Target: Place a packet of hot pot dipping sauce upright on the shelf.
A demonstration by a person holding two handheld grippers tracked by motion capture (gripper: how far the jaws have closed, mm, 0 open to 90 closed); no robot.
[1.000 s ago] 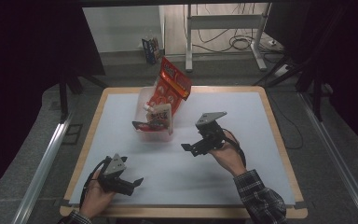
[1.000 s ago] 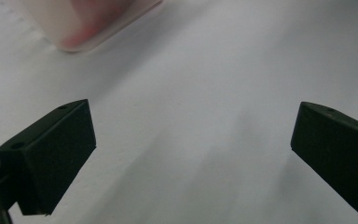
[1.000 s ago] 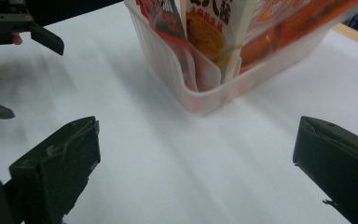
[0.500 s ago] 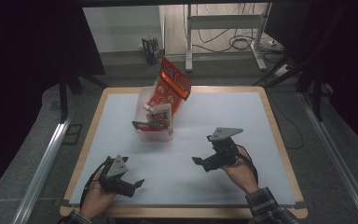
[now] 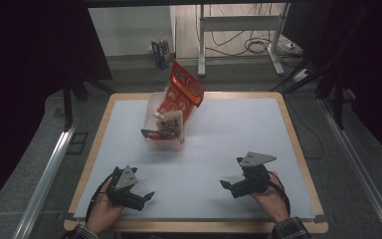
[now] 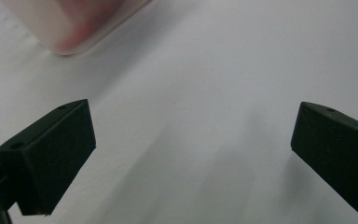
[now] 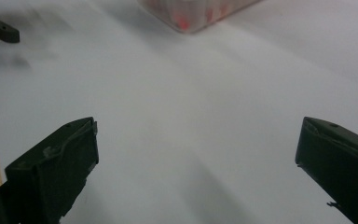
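Both grippers I'm holding, left gripper (image 5: 148, 195) and right gripper (image 5: 226, 184), rest with jaws spread wide, gripping nothing; ahead of both, well apart, stands the clear tub (image 5: 155, 143) stuffed with snack bags (image 5: 185, 89).

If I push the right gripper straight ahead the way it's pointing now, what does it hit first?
Probably nothing soon. The right gripper stands open over the bare white table sheet. The clear plastic bin of snack packets lies farther ahead, roughly centred, so it would likely be the first contact, though depth is unclear.
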